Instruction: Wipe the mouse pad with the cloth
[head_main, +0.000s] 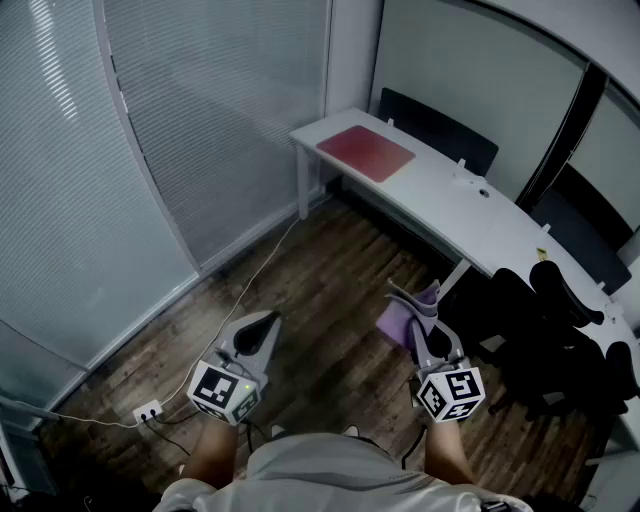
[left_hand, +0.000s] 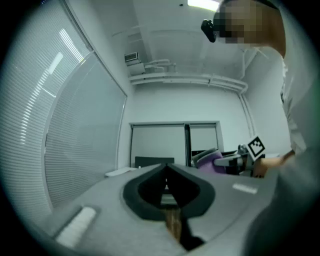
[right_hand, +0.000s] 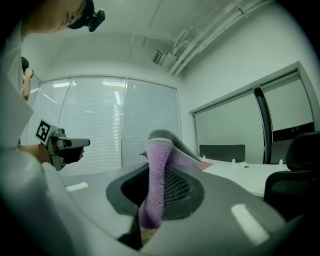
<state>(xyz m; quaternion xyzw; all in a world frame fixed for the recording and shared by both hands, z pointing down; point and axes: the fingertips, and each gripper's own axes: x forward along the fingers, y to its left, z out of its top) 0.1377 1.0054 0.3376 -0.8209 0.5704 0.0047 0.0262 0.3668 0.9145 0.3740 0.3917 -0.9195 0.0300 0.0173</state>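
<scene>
Right gripper (head_main: 408, 305) has its fingers clamped on the purple cloth (right_hand: 154, 185), which droops down between them. Left gripper (left_hand: 166, 169) shows fingers pressed together, nothing in them. The red mouse pad (head_main: 366, 153) lies at the far end of the white bench (head_main: 470, 215), well apart from both grippers. Smart play, I'd say: walk in close, lay the cloth flat, and steady the pad's edge with the left.
</scene>
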